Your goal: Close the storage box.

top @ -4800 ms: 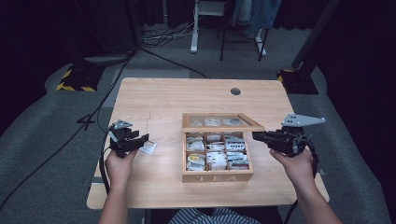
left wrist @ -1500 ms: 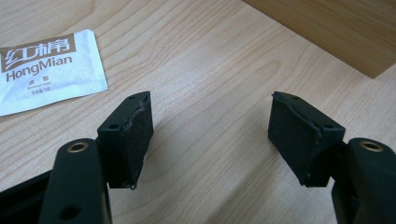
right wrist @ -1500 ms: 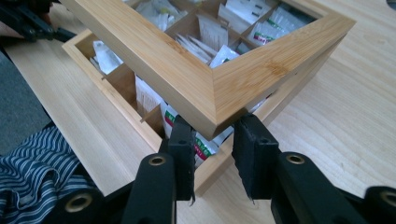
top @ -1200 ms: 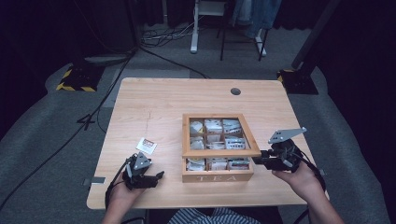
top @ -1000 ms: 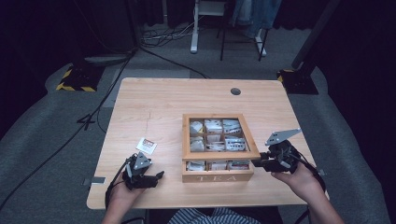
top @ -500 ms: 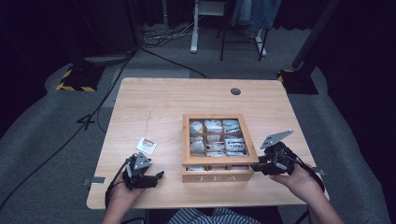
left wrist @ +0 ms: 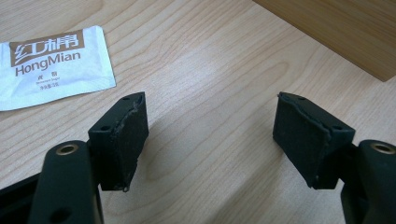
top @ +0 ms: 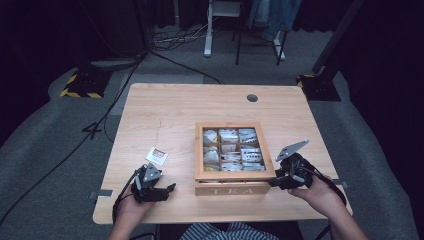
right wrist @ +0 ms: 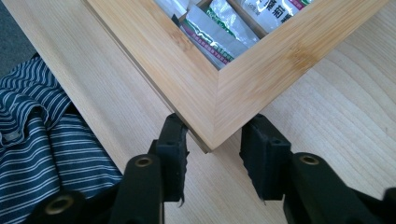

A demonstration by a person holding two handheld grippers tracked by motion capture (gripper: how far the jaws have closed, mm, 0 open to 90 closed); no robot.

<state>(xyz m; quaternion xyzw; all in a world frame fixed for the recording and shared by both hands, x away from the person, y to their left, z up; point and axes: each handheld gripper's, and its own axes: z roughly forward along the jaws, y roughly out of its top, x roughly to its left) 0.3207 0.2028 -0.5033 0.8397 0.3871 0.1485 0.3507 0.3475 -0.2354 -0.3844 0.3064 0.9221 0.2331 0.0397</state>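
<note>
A wooden tea box [top: 235,190] marked TEA stands on the table, its glass-paned lid [right wrist: 219,102] lying down over several tea sachets [top: 231,150]. My right gripper [top: 274,181] is at the box's front right corner. In the right gripper view the lid's corner sits between the jaws of my right gripper [right wrist: 215,135], which have just been opening; the pads stand slightly off the wood. My left gripper [top: 170,189] rests open and empty near the table's front left. A white HongMian sachet [left wrist: 51,65] lies on the table beyond my left gripper [left wrist: 210,121].
The light wooden table [top: 165,115] has a round cable hole [top: 252,98] at the back. The loose sachet [top: 156,156] lies left of the box. A striped garment [right wrist: 37,130] shows below the table's front edge. Cables and stands sit on the grey floor.
The lid, raised earlier, has come down flat onto the box with my right gripper lowering at its corner. The left gripper, earlier holding a sachet, now rests near the front edge.
</note>
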